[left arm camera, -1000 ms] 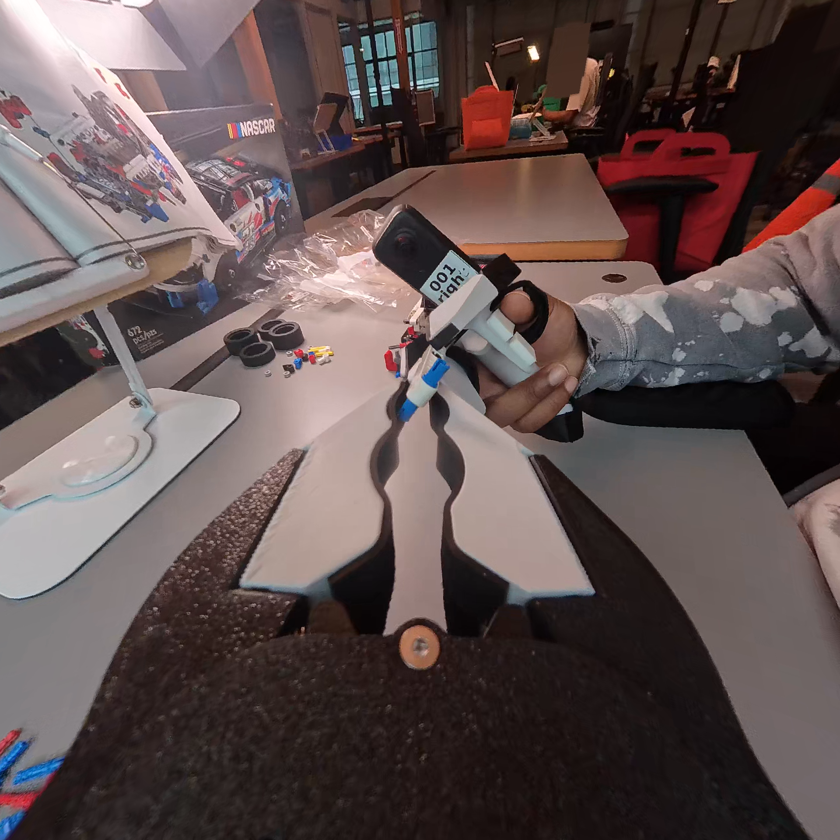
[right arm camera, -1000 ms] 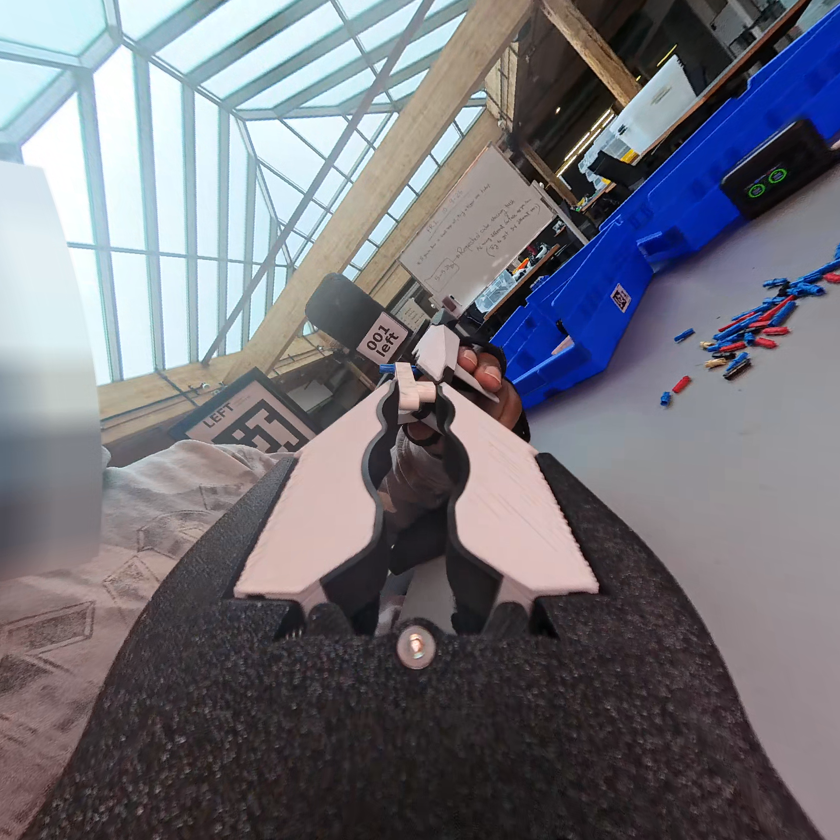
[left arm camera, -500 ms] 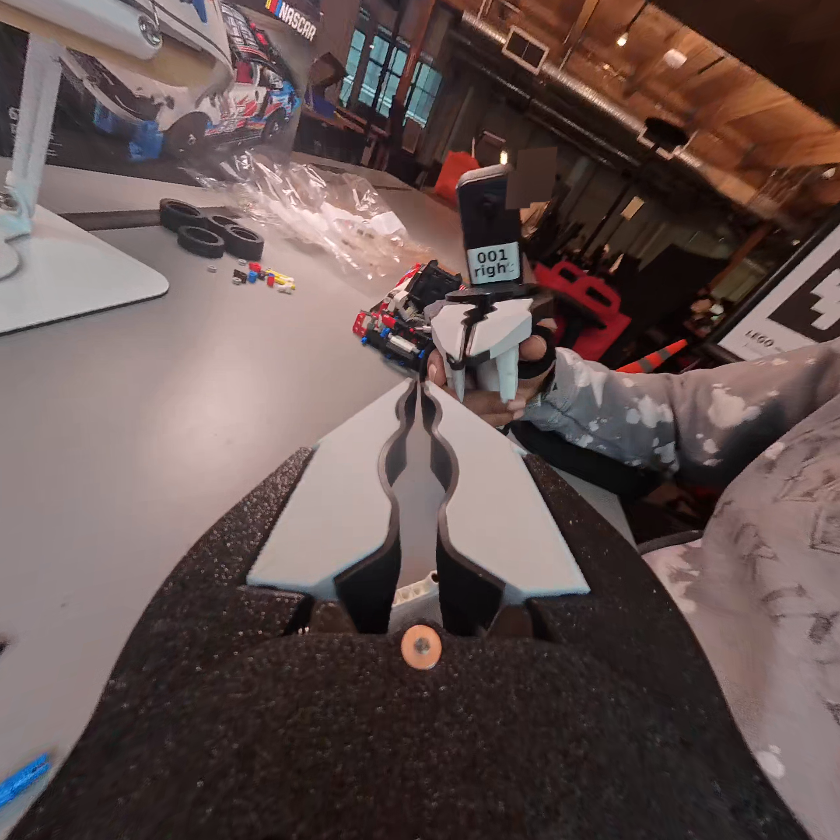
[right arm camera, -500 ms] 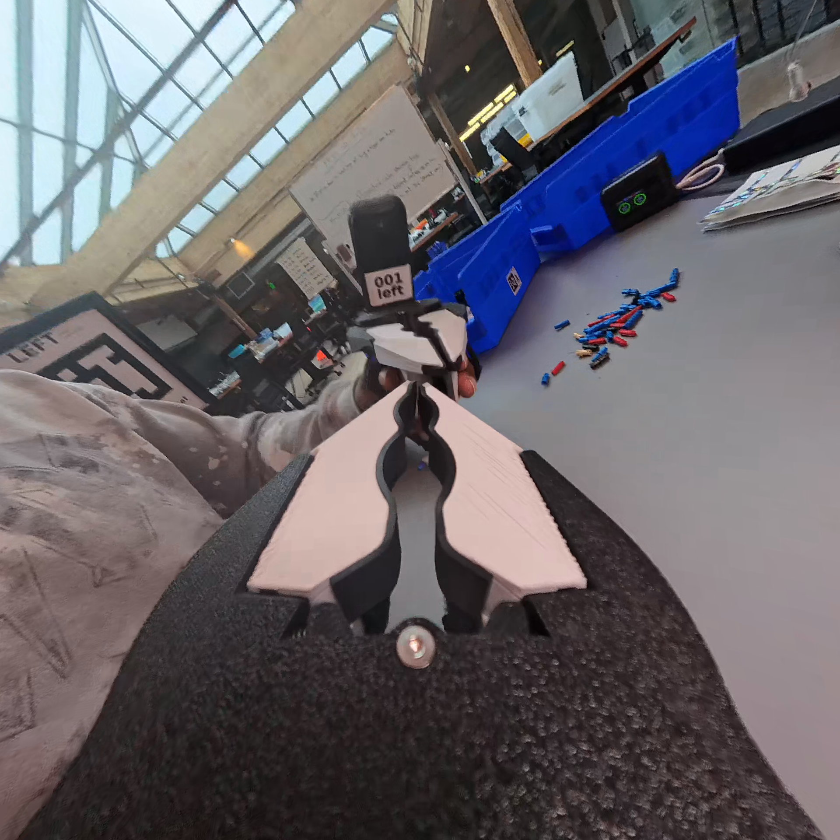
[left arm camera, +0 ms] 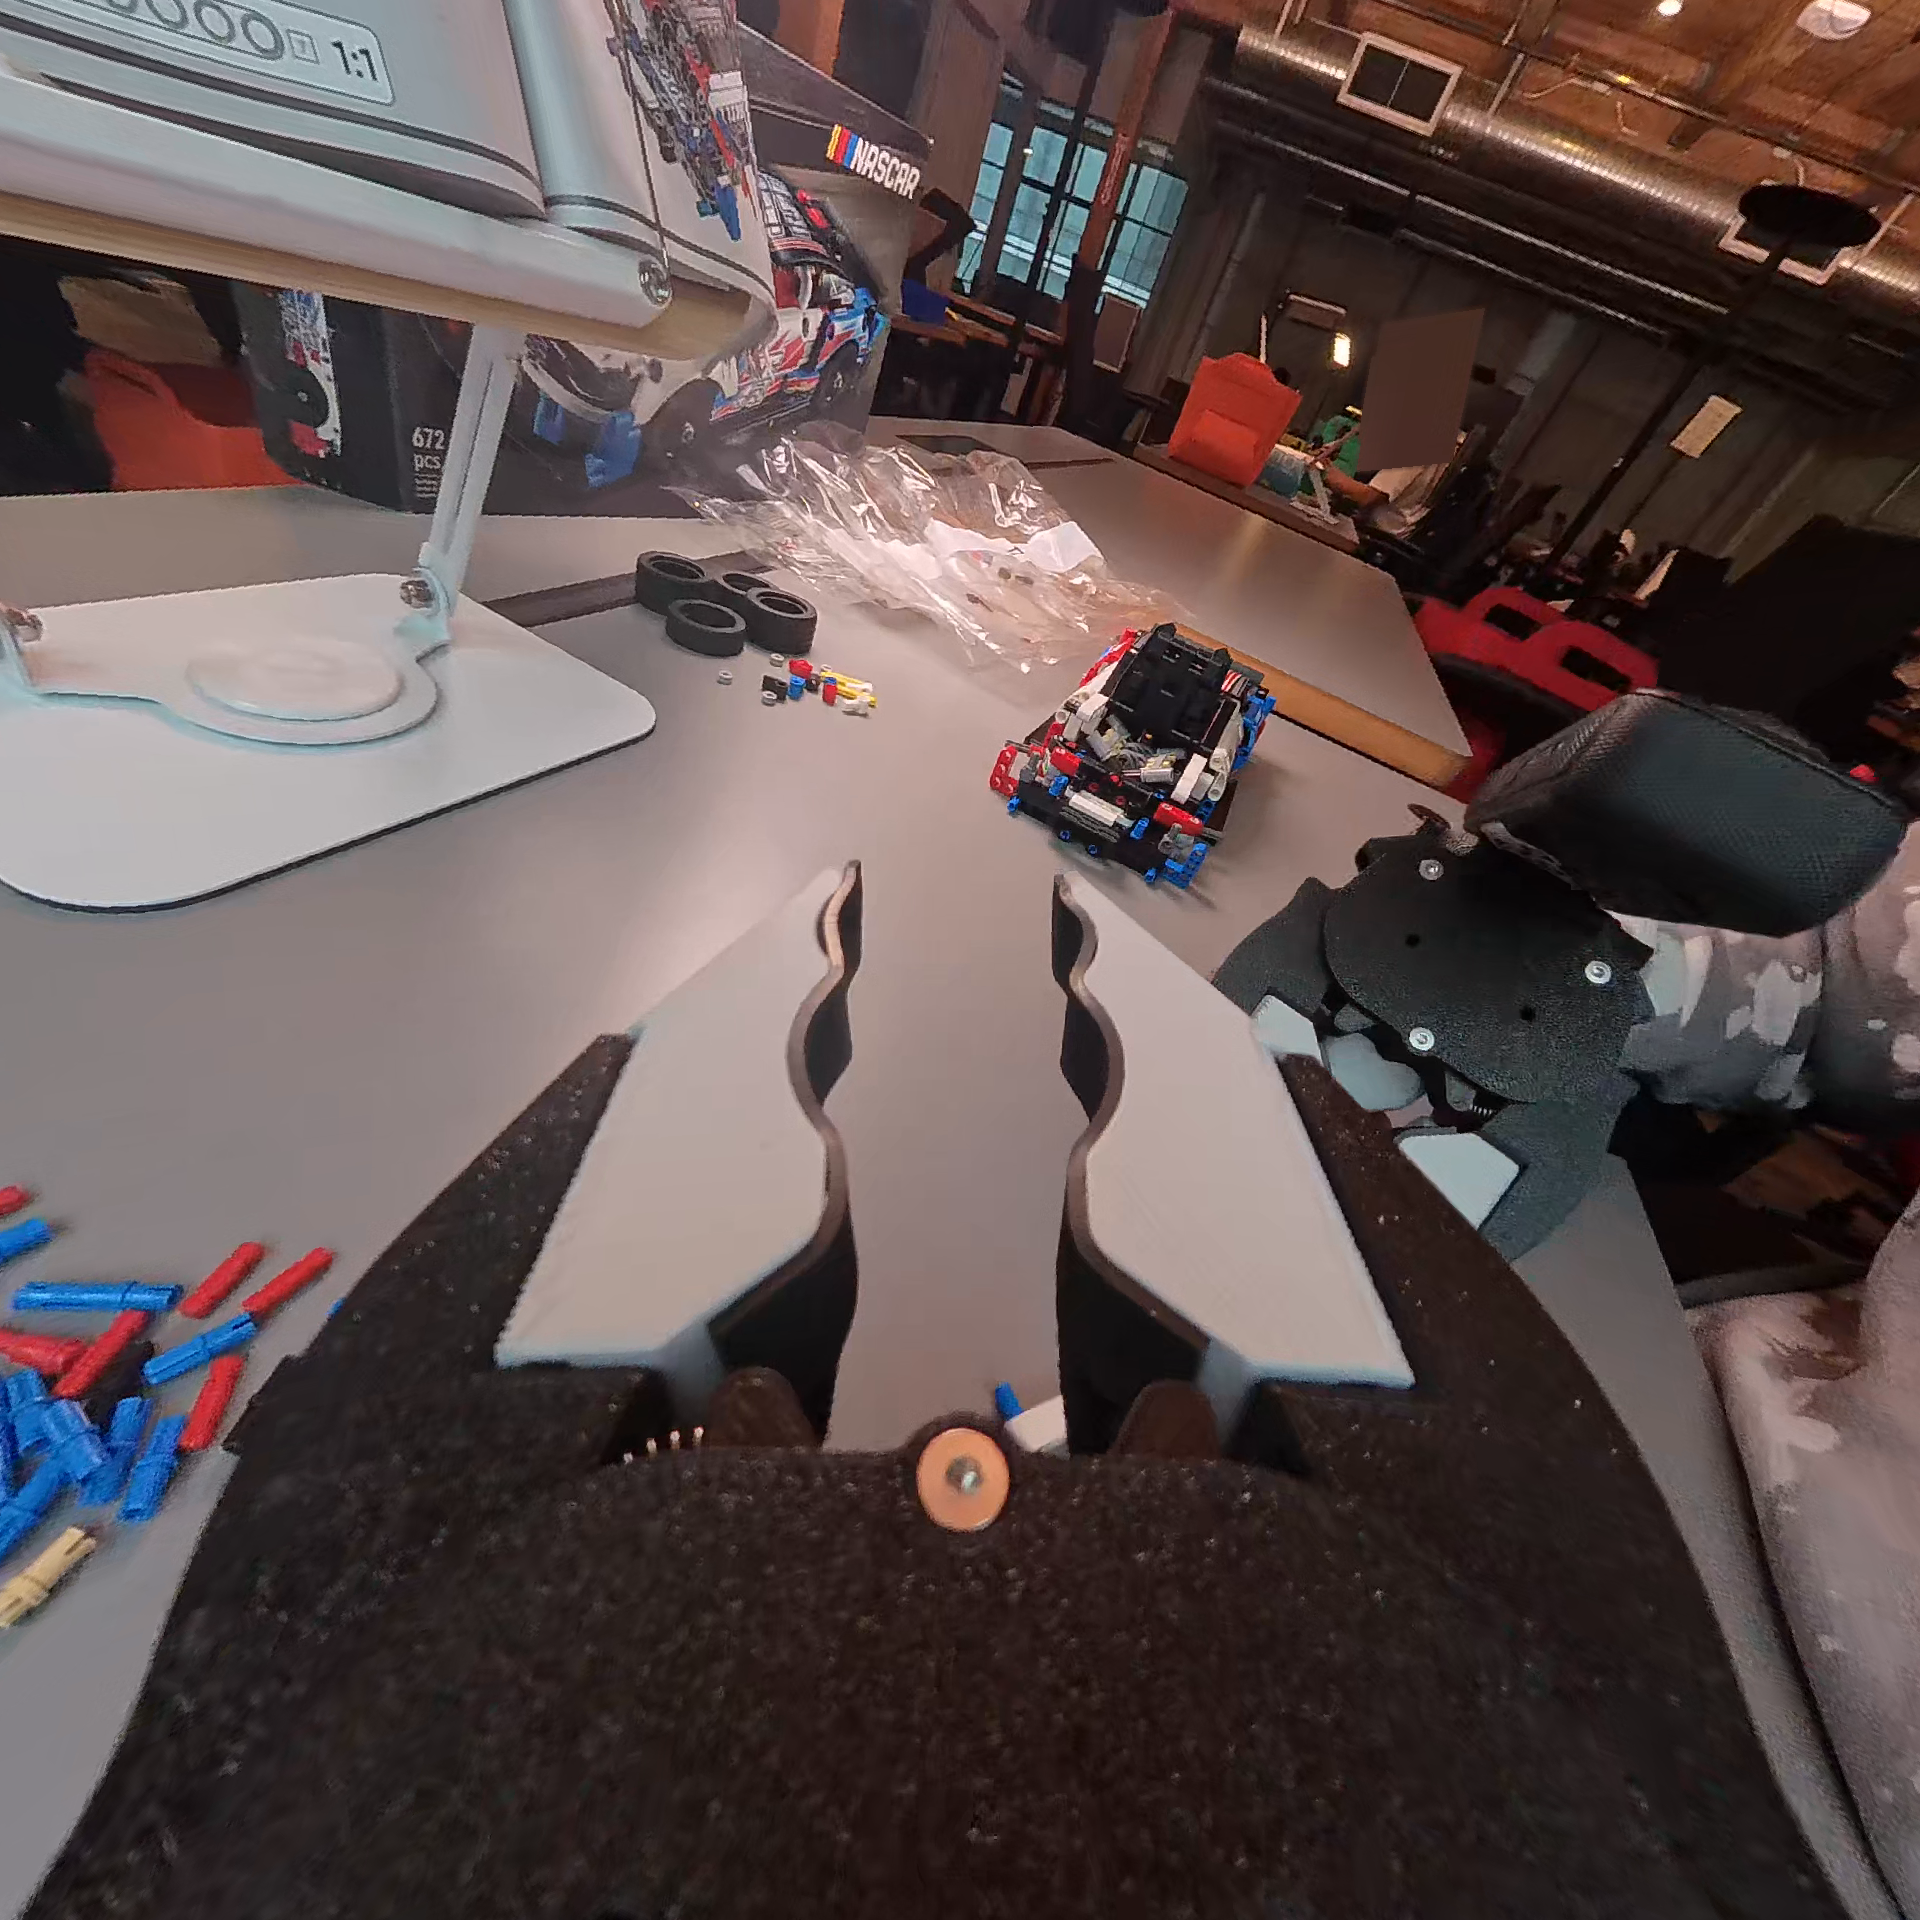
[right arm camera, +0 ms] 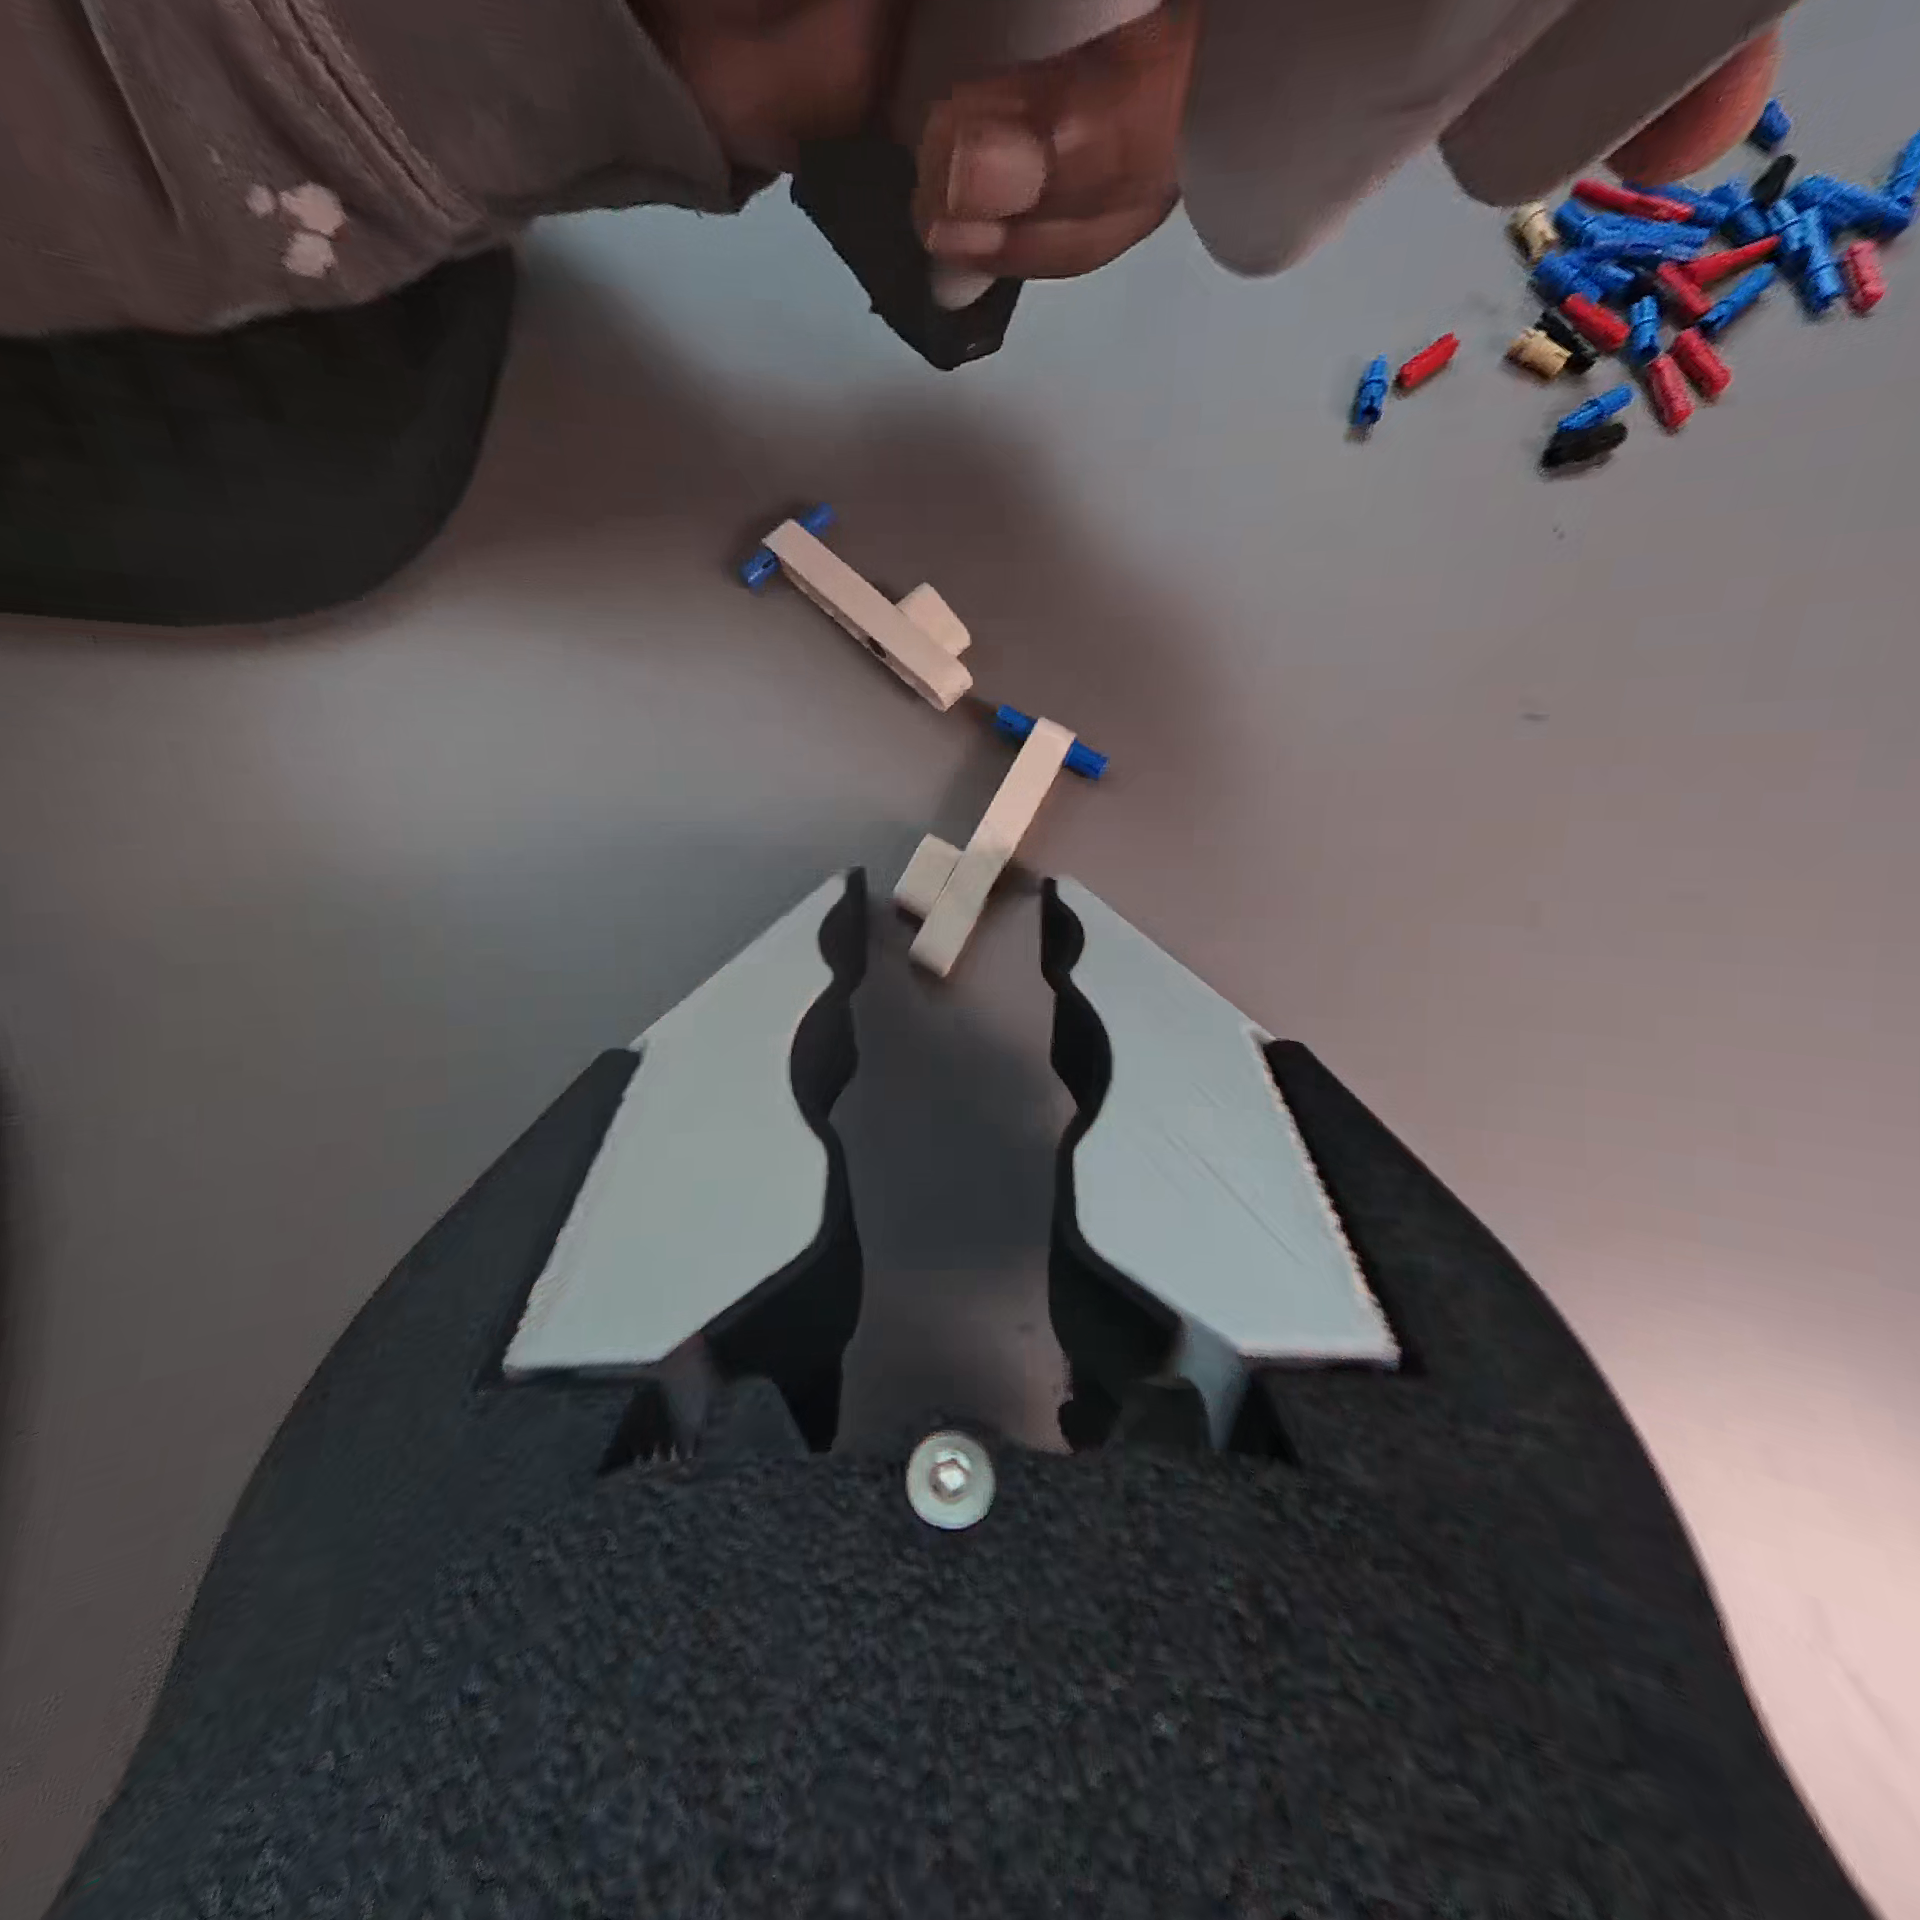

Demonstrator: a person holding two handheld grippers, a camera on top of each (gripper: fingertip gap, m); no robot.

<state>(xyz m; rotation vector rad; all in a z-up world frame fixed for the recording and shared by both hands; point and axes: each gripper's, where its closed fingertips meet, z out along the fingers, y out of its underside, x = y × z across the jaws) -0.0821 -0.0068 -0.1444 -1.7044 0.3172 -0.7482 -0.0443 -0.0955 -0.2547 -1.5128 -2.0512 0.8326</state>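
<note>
My left gripper (left arm camera: 956,894) is open and empty, low over the grey table (left arm camera: 727,935), pointing toward a partly built toy car (left arm camera: 1132,758). My right gripper (right arm camera: 948,883) is open and points down at the table. A white beam piece with a blue pin (right arm camera: 987,842) lies on the table right at its fingertips, partly between them. A second white beam piece with a blue pin (right arm camera: 868,613) lies just beyond. The right gripper's black body (left arm camera: 1475,997) shows at the right of the left wrist view. A hand on the other gripper's handle (right arm camera: 997,177) is at the top of the right wrist view.
A pile of small blue and red pins (left arm camera: 94,1371) lies at the left, also in the right wrist view (right arm camera: 1683,281). A white stand (left arm camera: 301,707) holds a booklet. Black tyres (left arm camera: 727,608), small loose parts (left arm camera: 810,686), clear plastic bags (left arm camera: 914,540) and a toy box (left arm camera: 665,312) lie beyond. My right fingertips sit around 15 cm from my left ones.
Both grippers were shut and held the white pieces together in the air. Now both are open, the two white pieces lie on the table, and the right gripper has tipped down over them.
</note>
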